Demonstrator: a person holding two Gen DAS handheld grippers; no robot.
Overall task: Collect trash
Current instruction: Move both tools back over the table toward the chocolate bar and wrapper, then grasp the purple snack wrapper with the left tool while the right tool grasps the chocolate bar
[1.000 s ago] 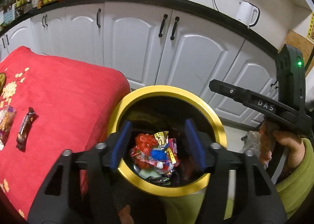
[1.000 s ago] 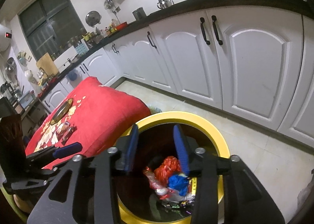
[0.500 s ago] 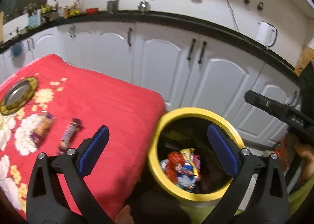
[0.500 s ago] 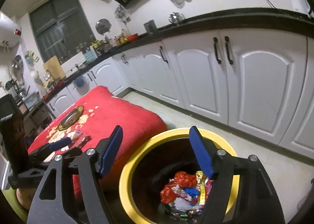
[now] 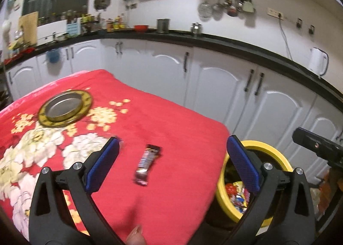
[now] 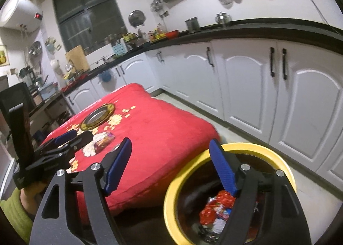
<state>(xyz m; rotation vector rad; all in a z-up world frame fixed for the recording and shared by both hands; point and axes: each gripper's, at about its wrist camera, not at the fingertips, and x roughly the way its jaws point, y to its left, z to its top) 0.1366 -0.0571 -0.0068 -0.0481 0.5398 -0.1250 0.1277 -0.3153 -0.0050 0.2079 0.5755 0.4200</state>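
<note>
The left gripper [image 5: 172, 163] is being held wide apart, empty, over a candy bar wrapper [image 5: 147, 164] lying near the red cloth's [image 5: 171, 120] right edge. The right gripper [image 6: 170, 166], jaws just opening, is being held empty by the yellow bin [image 6: 253, 147] of wrappers.
</note>
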